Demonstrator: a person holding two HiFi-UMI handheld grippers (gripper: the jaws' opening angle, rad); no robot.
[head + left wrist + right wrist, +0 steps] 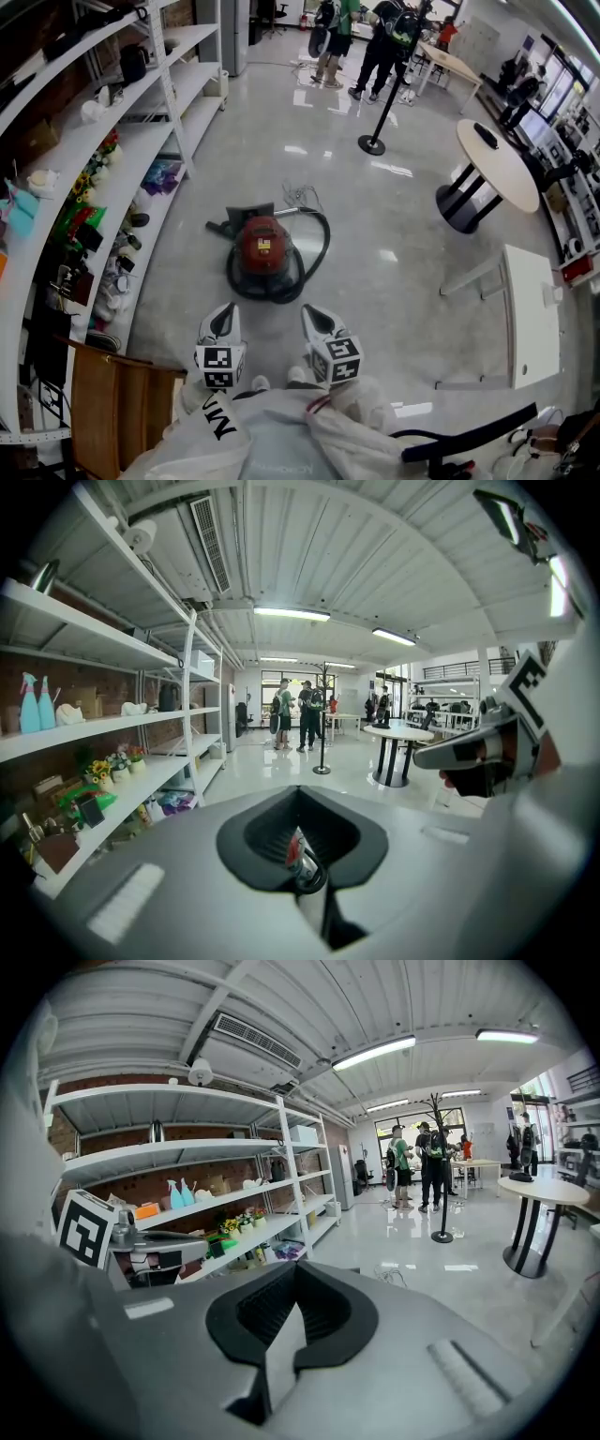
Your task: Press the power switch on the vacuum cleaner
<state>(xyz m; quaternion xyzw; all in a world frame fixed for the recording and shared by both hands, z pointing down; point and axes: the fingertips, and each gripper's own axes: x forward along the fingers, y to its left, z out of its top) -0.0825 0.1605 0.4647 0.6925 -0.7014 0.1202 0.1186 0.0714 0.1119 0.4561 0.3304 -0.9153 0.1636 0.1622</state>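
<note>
While white shelving [141, 178] lines the room's 9 o'clock side, the red canister vacuum cleaner [263, 246] sits on the glossy floor [394, 234] at 12 o'clock from both grippers, well apart from them. The left gripper [225, 317] and the right gripper [316, 319] each have their jaws pressed together, holding nothing.

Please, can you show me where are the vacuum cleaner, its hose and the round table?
vacuum cleaner [262, 246], head view, on its red top.
hose [326, 242], head view, on the loop's right bend.
round table [500, 169], head view, on its bare pale top.
</note>
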